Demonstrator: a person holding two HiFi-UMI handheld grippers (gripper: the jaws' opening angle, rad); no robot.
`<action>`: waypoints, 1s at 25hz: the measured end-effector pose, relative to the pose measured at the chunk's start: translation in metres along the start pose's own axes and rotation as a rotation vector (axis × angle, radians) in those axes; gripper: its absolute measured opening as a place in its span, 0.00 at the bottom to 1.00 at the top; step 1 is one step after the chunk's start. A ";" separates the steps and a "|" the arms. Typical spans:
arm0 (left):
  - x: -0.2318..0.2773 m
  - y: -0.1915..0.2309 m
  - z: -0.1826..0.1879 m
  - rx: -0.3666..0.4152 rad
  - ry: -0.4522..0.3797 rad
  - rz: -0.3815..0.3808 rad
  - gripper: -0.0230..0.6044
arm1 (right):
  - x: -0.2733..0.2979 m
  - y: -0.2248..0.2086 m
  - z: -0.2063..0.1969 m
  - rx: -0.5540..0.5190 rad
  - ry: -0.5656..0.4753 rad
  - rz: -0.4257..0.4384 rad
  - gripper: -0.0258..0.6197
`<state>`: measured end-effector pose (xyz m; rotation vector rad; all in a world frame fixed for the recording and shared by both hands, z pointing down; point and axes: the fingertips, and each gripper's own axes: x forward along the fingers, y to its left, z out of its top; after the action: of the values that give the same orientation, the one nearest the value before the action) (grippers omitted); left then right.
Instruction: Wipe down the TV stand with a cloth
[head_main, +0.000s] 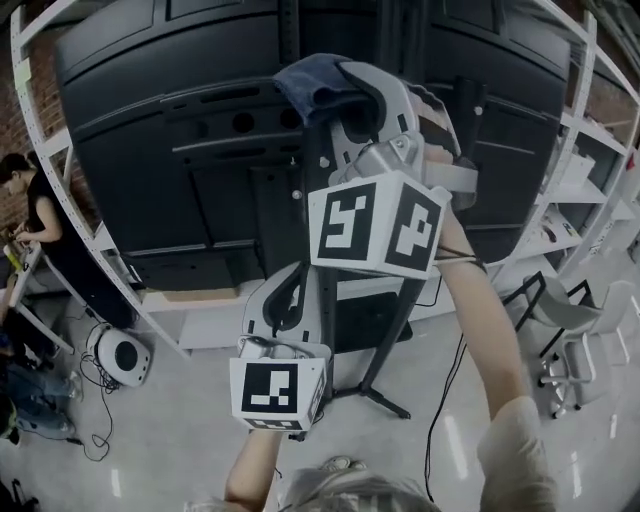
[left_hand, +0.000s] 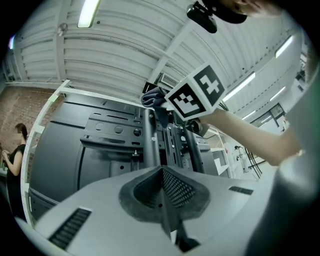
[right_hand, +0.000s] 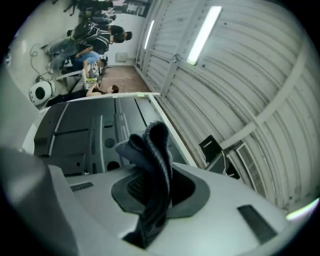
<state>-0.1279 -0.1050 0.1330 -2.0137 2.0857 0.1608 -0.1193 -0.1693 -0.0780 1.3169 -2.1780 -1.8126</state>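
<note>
Bunching from the clamped right claw (right_hand: 156, 190), a folded, fuzzy dark-blue cloth (right_hand: 150, 150); left claw (left_hand: 162, 192) pinched together, empty.

Floor (head_main: 180, 430) w/ TV stand base (head_main: 375, 395), round white device (head_main: 122, 355), cables (head_main: 92, 385), chair (head_main: 580, 340)

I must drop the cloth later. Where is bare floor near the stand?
Bare grey floor lies between the round white device and the black stand legs. Loose cables crowd the far left; a grey chair the right.

The cloth (head_main: 308, 88) is dark blue, the TV stand (left_hand: 149, 142) black, the marker cube (head_main: 375, 228) black-and-white patterned.
</note>
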 end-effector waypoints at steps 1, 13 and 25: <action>-0.001 0.002 -0.002 -0.003 0.005 0.005 0.06 | 0.005 0.000 0.003 -0.029 0.003 -0.001 0.13; -0.005 0.016 -0.007 -0.012 0.004 0.028 0.06 | 0.018 0.031 -0.002 -0.168 0.071 0.097 0.13; -0.013 0.039 -0.016 -0.040 0.011 0.081 0.06 | 0.003 0.052 -0.014 -0.160 0.116 0.168 0.13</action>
<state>-0.1675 -0.0949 0.1487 -1.9573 2.1894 0.2085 -0.1449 -0.1836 -0.0326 1.1396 -1.9745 -1.7588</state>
